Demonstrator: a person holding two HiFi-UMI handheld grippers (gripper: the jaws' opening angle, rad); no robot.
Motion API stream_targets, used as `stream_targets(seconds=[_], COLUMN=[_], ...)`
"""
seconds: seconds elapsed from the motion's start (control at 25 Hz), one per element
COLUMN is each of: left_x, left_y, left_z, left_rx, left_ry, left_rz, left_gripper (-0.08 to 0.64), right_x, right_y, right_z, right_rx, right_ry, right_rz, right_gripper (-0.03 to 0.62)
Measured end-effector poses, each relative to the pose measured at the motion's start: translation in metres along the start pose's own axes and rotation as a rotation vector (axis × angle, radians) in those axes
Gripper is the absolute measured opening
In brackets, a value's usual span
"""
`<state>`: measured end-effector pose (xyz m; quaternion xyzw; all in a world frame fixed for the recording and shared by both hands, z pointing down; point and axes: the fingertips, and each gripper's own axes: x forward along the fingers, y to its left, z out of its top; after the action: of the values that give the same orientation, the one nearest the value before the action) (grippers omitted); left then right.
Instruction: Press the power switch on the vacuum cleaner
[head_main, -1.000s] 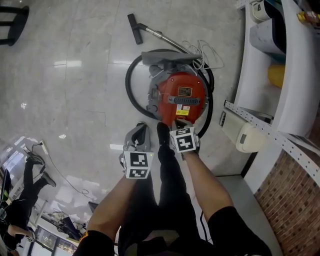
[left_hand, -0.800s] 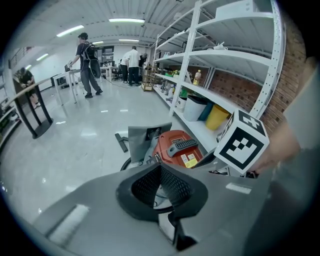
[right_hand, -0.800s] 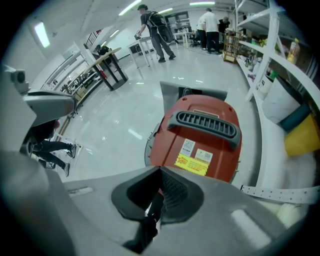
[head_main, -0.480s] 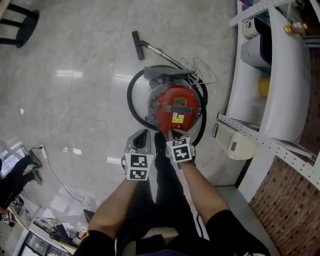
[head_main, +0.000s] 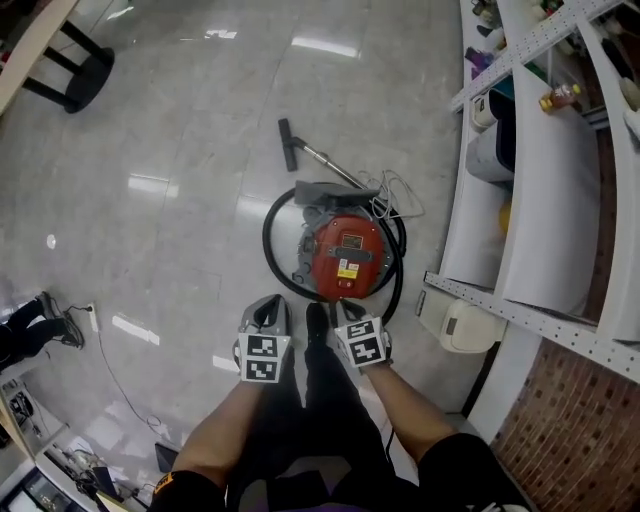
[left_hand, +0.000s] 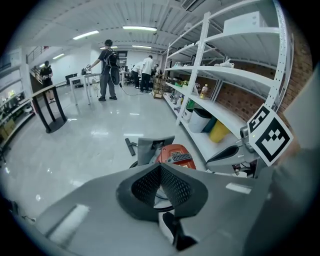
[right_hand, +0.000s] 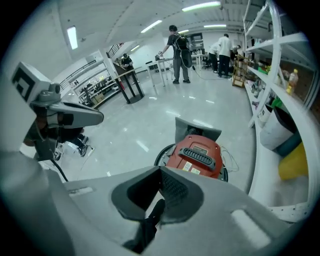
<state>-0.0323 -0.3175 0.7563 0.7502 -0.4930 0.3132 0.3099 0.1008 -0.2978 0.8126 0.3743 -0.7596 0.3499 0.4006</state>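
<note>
Approach stage: the red vacuum cleaner (head_main: 347, 255) lies on the floor (head_main: 180, 230) ahead, well below my left gripper (head_main: 268, 305) and right gripper (head_main: 345, 312), both with jaws closed together on nothing. Next, I judge, one closed tip must descend onto the power switch, which I cannot pick out.

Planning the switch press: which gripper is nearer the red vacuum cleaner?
Right. The right gripper is just short of the vacuum cleaner's near edge; the left gripper is farther, off to the left.

floor (head_main: 150, 130): glossy pale tile | shelving (head_main: 540, 150): white, right edge | brick wall (head_main: 575, 440): lower right corner | stool (head_main: 78, 62): black, upper left
</note>
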Motion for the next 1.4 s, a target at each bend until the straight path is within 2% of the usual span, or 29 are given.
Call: stream_targets(seconds=[0.24,0.4,0.68,0.88,1.04,1.4], left_x=[-0.029,-0.051,-0.07,-0.071,-0.076,-0.125], left_y=[-0.013,-0.029,-0.039,-0.041,-0.048,-0.057], left_z=[-0.004,-0.01,-0.024,-0.021,-0.025,-0.049], left_rx=[-0.009,0.028,0.045,0.111,0.112,0.151], left_ry=[-0.011,-0.003,0.014,-0.012,-0.041,-0.117], left_rz=[0.033,0.019,0.019,0.013,-0.007,-0.07], left_gripper=[0.015,0.015,0.015,0.015,0.015,0.015], right_x=[-0.028,-0.044,-0.06,-0.061,-0.07,-0.106], right_y=[0.006,0.019,0.028,0.02,0.023,0.07], right_z=[-0.011,-0.021,-0.035,-0.04,-0.042,-0.056], right_rx=[0.012,0.037,0.06,0.071,0.084,0.067], right_ry=[-0.06,-0.076,-0.103,-0.116,-0.146,-0.217], right_rz=[-0.002,0.017,0.033,-0.003,-0.037,-0.104], right_gripper=[-0.008,-0.008,-0.008,-0.008,-0.008,-0.008])
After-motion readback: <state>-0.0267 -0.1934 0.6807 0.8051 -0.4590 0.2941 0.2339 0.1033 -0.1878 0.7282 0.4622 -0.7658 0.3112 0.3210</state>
